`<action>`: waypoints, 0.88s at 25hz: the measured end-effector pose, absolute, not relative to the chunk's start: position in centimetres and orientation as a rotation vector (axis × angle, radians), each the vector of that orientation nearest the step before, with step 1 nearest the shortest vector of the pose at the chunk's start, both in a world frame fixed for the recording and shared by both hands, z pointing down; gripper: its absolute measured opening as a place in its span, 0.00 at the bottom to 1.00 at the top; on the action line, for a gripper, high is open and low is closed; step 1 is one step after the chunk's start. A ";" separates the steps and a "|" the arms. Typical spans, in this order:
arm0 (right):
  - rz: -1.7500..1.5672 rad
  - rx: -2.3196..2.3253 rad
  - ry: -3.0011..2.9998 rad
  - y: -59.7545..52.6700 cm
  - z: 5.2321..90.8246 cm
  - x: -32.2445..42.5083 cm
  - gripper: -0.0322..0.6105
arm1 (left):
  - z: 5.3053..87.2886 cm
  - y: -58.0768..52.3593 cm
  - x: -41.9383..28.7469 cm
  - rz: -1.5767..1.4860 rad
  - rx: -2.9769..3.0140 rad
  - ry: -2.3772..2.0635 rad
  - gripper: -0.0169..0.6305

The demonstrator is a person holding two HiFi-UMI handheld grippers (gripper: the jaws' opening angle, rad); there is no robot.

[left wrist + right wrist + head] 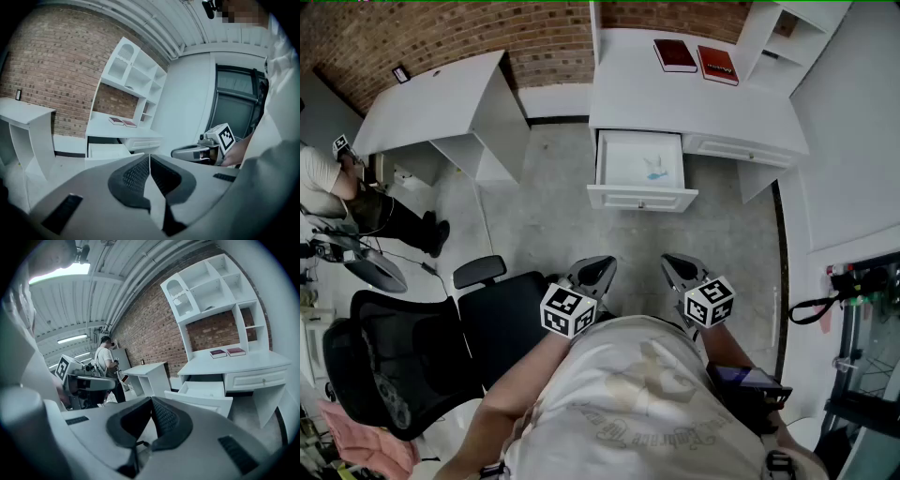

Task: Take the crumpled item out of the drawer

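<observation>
The white desk's drawer point(639, 196) stands pulled open, and a small crumpled pale-blue item point(654, 170) lies inside near its right side. Both grippers hover side by side in front of my chest, well short of the drawer and pointing toward it. My left gripper point(602, 268) is shut with nothing between its pads. My right gripper point(675, 266) is shut and empty too. The left gripper view looks over its closed jaws to the drawer point(106, 151) and the right gripper point(201, 151). In the right gripper view the drawer point(206, 393) is ahead; the item is not discernible there.
Two red books point(675, 54) point(718, 64) lie on the desk top point(628, 94). A second white desk point(441, 105) stands at left, with a person point(328, 187) beside it. A black office chair point(412, 356) is at my left. Grey floor point(553, 216) lies between me and the drawer.
</observation>
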State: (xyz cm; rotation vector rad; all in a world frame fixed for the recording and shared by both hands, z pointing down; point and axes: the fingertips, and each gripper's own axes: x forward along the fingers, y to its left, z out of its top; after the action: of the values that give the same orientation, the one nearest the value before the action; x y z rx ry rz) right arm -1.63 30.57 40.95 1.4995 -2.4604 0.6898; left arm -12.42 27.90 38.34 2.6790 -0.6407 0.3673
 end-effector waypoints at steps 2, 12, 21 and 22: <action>0.685 1.499 -2.461 30.6 40.9 -1.6 0.09 | 38.3 28.0 -12.4 0.364 2.674 -0.644 0.07; 0.696 1.501 -2.460 30.4 41.0 -2.1 0.09 | 38.8 27.8 -12.6 0.381 2.663 -0.627 0.07; 0.744 1.580 -2.415 29.1 41.9 -2.3 0.09 | 39.6 26.6 -13.6 0.399 2.660 -0.587 0.07; 0.748 1.589 -2.408 28.9 42.0 -2.4 0.09 | 39.7 26.5 -13.8 0.399 2.659 -0.583 0.07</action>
State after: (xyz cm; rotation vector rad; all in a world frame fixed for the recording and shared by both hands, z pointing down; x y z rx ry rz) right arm -2.36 28.91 41.95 1.5894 -2.4078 0.7485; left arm -13.75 26.46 39.69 2.6594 -0.5832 0.3992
